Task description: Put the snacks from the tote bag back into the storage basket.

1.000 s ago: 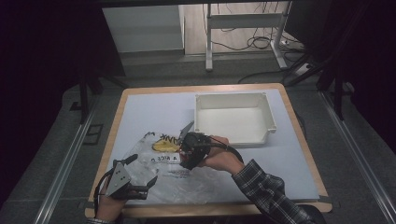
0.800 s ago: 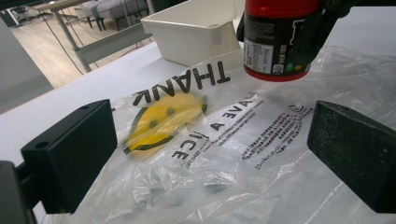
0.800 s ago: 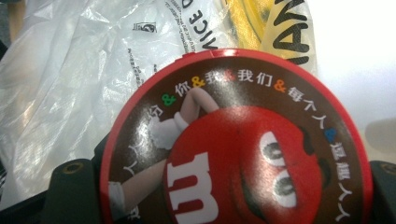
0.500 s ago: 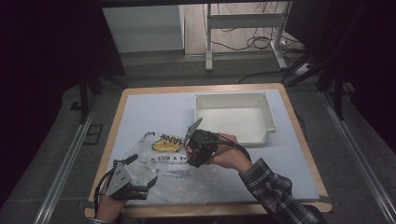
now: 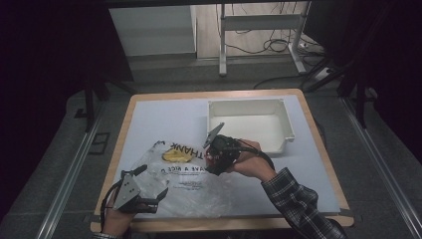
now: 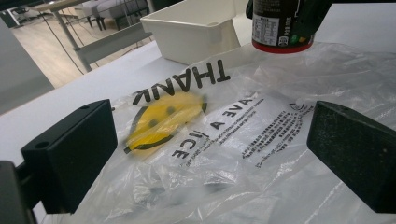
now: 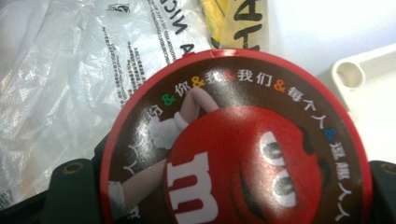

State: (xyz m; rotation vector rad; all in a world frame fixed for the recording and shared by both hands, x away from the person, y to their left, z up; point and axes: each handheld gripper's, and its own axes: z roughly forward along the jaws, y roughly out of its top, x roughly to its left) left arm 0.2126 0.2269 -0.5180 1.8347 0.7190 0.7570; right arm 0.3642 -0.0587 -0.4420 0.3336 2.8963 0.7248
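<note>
My right gripper (image 5: 215, 155) is shut on a round brown candy tub (image 5: 212, 156) with a red rim, held just above the right edge of a clear plastic bag (image 5: 185, 175). In the right gripper view the tub's red-faced lid (image 7: 238, 149) sits between the jaws. The bag (image 6: 224, 126) lies flat, printed with "THANK" and a yellow smiley. My left gripper (image 5: 152, 183) stands open at the bag's near left corner, its jaws (image 6: 212, 149) wide apart over the plastic and gripping nothing. The tub (image 6: 280, 23) hangs beyond the bag in the left gripper view.
A white rectangular bin (image 5: 249, 106) stands at the table's far right, just beyond the tub; its corner (image 7: 355, 74) appears in the right gripper view. The wooden table edge (image 5: 124, 129) frames the pale mat. Cables and a metal stand lie on the floor behind.
The right gripper has carried the tub to the right and slightly up, from over the bag toward the white bin. The left gripper has stayed where it was.
</note>
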